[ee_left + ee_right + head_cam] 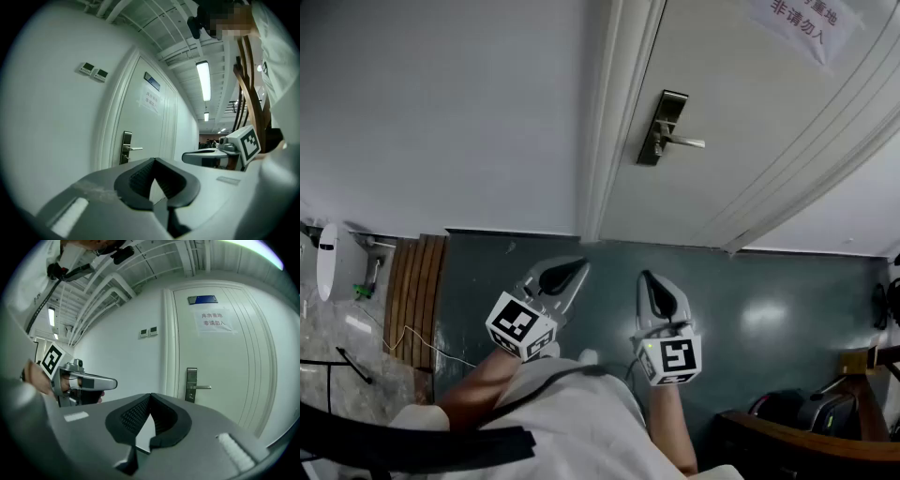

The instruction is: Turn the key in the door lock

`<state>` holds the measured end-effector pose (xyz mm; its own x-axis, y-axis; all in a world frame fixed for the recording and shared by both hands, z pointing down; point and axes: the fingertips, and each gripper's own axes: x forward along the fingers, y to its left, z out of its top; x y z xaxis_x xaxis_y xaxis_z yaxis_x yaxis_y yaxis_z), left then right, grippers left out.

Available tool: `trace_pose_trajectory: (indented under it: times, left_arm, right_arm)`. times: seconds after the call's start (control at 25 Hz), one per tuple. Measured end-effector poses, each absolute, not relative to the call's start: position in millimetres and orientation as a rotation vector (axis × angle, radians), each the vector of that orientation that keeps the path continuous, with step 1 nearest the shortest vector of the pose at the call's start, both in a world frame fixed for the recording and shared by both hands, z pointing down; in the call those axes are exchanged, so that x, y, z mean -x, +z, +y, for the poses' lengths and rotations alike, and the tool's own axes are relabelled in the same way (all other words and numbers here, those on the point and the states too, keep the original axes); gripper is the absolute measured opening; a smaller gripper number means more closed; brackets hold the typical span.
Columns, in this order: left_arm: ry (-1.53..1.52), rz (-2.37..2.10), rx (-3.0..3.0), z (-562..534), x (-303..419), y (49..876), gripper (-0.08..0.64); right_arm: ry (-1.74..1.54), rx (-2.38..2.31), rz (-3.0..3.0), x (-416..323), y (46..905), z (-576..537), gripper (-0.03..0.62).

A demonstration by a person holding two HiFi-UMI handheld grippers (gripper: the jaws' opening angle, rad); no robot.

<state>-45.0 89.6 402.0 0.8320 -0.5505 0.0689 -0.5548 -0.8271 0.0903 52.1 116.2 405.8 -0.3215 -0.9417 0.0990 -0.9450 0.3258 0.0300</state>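
Observation:
A white door (750,122) carries a metal lock plate with a lever handle (661,127), also seen in the left gripper view (126,147) and the right gripper view (191,385). No key can be made out at this distance. Both grippers hang level, well short of the door and side by side. My left gripper (579,267) has its dark pads (140,176) met at the tips, with nothing between them. My right gripper (647,279) is likewise shut and empty, its pads (164,416) touching at the front. Each gripper shows in the other's view.
A paper notice (213,319) hangs on the door under a blue sign (202,299). Two wall switches (149,332) sit left of the door frame (609,112). A wooden chair (797,427) stands at the right, and a white device (328,262) and wooden slats (412,300) at the left.

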Motion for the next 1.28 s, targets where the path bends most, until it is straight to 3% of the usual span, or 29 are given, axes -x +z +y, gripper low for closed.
trace_pose_trajectory:
  times: [1.28]
  left_arm:
    - [0.112,-1.000,-2.860,107,8,419,0.006]
  right_arm:
    - [0.144,-1.673,-2.523,-104,441,132,0.008]
